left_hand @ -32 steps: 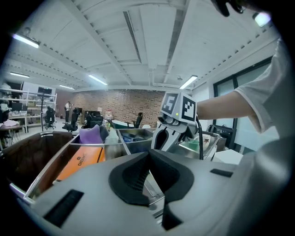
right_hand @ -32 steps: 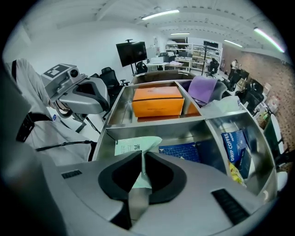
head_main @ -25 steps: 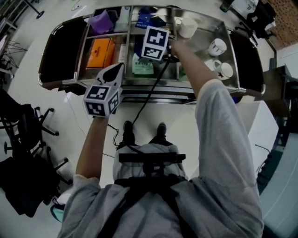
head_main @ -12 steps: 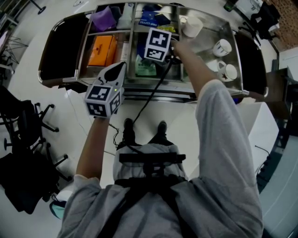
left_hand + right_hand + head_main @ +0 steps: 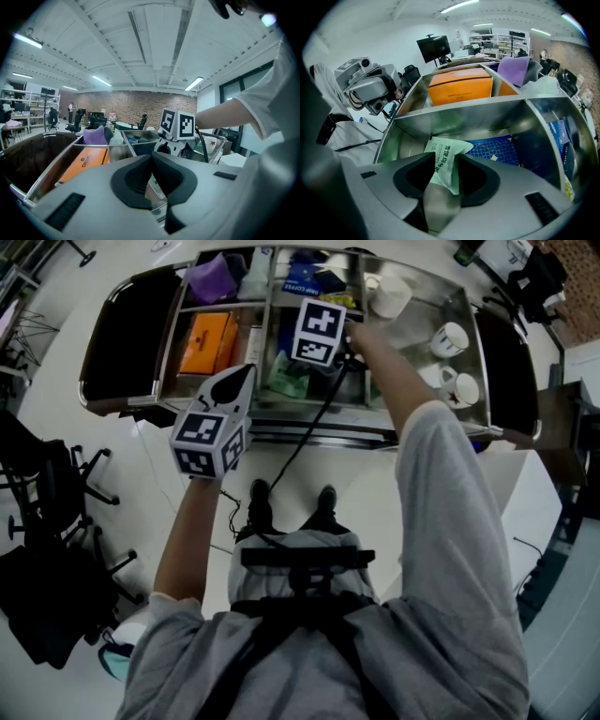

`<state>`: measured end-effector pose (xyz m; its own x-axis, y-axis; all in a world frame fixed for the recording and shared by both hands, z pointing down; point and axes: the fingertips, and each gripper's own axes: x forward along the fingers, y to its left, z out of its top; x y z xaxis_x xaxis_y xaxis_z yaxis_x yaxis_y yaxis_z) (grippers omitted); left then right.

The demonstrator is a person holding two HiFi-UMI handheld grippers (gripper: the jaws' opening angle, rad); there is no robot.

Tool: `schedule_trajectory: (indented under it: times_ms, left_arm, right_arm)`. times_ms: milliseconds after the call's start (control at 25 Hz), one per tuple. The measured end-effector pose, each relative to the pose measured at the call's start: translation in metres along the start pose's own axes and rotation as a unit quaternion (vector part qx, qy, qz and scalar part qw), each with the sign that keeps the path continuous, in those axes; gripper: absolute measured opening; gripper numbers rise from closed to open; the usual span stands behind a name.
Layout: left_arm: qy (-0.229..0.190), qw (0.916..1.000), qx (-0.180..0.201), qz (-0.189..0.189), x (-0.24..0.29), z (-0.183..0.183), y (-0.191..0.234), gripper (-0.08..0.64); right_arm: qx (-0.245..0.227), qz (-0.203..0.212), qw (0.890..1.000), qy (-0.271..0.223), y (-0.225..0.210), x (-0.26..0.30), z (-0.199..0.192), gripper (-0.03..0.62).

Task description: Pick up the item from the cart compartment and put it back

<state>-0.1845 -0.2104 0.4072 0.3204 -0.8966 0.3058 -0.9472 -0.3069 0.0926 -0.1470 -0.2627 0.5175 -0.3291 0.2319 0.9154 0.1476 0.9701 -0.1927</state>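
White floor (image 5: 122,460), steel cart (image 5: 272,412) standing on it, black office chair (image 5: 56,493), person's shoes (image 5: 258,504)

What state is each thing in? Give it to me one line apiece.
right gripper: shut on the green packet.
green packet: pinched by one end, tilted up in the middle compartment.
left gripper: shut, nothing between its jaws.
orange box: closed, lying flat in its compartment.
blue mat: flat on the compartment floor.
purple cloth: bunched up.

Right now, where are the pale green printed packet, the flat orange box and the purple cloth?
pale green printed packet (image 5: 446,157): right gripper view, on its printed face.
flat orange box (image 5: 461,91): right gripper view, on its near end face.
purple cloth (image 5: 513,70): right gripper view, on its middle fold.
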Motion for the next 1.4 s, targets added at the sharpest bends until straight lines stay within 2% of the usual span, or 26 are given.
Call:
schedule_trajectory:
  times_ms: [360,640,680,760,800,920,1200,1400]
  left_arm:
    - [-0.002,1.0,0.003,0.003,-0.002,0.003,0.001,0.0]
    - [-0.008,0.9999,0.013,0.002,-0.007,0.01,-0.002,0.0]
    - [-0.01,0.9999,0.014,0.001,-0.008,0.012,-0.003,0.0]
    - [-0.012,0.9998,0.017,0.001,-0.01,0.015,-0.004,0.0]
    - [-0.013,0.9997,0.019,0.001,-0.011,0.016,-0.005,0.0]
    - [-0.016,0.9997,0.02,0.002,-0.016,0.018,-0.007,0.0]
    - [-0.014,0.9998,0.015,0.0,-0.024,0.013,-0.01,0.0]
    - [-0.013,0.9998,0.015,0.0,-0.027,0.011,-0.008,0.0]
  right_arm:
    - [-0.007,0.004,1.0,0.004,0.003,-0.013,0.002,0.166]
    - [-0.027,-0.031,0.999,-0.023,0.005,-0.036,0.01,0.161]
    - [-0.028,-0.042,0.998,-0.028,0.004,-0.042,0.011,0.133]
    - [-0.025,-0.07,0.996,-0.041,0.0,-0.054,0.013,0.031]
    - [-0.024,-0.08,0.995,-0.048,0.0,-0.059,0.013,0.011]
    - [-0.016,-0.093,0.993,-0.073,0.004,-0.077,0.013,0.011]
    - [0.01,-0.135,0.983,-0.125,0.015,-0.111,0.005,0.011]
    - [0.048,-0.17,0.965,-0.193,0.027,-0.141,0.002,0.011]
